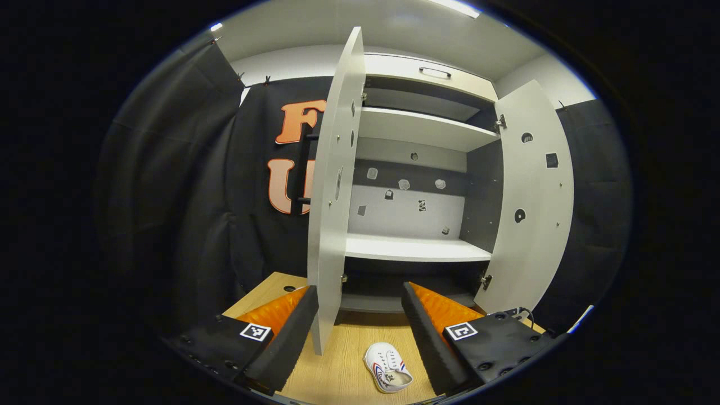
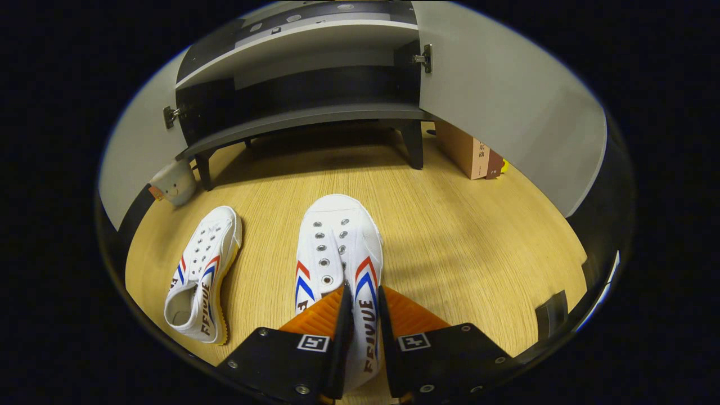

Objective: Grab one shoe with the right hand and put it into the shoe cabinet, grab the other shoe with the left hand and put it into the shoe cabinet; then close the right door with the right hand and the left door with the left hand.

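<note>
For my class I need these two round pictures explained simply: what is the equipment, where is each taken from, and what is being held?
There is no robot: a person holds two-fingered tongs in each hand, with a camera riding on each. The left gripper view looks at the open shoe cabinet; the left tongs are open, holding nothing, with one white shoe on the wooden floor below. The right gripper view looks down: the right tongs are closed on the side wall of a white shoe. The other shoe lies beside it, untouched. A small plush toy and a brown box sit by the cabinet.
</note>
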